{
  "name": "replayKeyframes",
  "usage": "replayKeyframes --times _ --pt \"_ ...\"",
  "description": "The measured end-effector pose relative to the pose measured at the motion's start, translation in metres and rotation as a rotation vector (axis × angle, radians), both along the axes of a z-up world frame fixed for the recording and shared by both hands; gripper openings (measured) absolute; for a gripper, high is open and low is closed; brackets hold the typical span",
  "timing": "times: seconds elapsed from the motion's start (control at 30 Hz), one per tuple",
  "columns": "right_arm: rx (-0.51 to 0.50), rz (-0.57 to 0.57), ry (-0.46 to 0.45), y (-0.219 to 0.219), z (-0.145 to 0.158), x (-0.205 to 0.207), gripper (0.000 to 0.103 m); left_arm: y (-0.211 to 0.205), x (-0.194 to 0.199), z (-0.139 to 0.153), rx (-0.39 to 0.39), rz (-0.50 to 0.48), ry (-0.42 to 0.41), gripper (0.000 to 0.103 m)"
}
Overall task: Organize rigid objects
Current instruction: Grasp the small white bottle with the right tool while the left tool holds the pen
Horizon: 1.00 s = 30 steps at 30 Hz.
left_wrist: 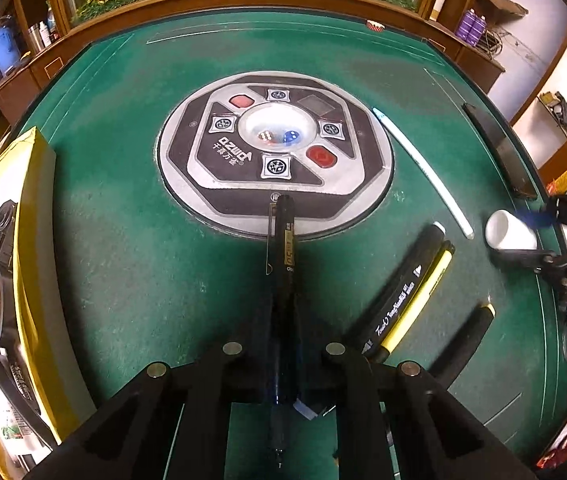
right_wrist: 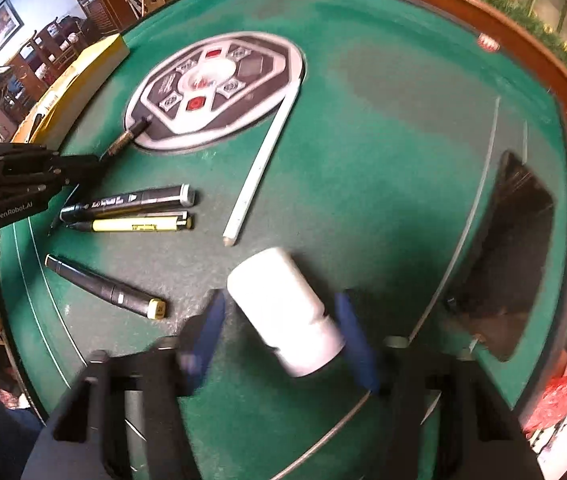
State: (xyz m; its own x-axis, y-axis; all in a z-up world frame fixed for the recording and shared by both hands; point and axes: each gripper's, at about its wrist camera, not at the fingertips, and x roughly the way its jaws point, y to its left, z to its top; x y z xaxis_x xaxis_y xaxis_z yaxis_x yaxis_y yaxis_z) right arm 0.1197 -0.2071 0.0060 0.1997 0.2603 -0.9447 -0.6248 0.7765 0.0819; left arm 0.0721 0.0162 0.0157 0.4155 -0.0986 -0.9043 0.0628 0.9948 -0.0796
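1. The left gripper (left_wrist: 283, 344) had its jaws clamped on a black pen (left_wrist: 284, 240) just over the green surface (left_wrist: 123, 240).
2. The right gripper (right_wrist: 279, 320) straddled a white bottle (right_wrist: 283, 312); contact was too blurred to tell.
3. Next, probably place each beside the markers (right_wrist: 131, 212).

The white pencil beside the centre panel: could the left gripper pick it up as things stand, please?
Probably not yet: the left gripper is shut on a black pen, though the white pencil lies uncovered.
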Motion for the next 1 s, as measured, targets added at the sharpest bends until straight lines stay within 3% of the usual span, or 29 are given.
replayKeyframes --times 0.07,0.17,0.47,1.0 --pt "-0.008 -0.019 -0.008 0.000 0.000 -0.004 0.032 0.001 -0.002 0.000 -0.006 0.017 -0.012 0.009" --pt "0.036 -0.076 0.002 -0.003 0.005 -0.015 0.032 0.008 -0.008 0.000 -0.075 0.062 -0.018 0.008" --pt "0.246 -0.228 0.061 -0.002 0.025 -0.047 0.032 0.016 -0.024 0.020 -0.179 0.096 -0.059 0.008" --pt "0.332 -0.142 0.076 0.059 0.059 -0.086 0.032 0.042 -0.066 0.075 -0.257 0.106 -0.170 0.009"
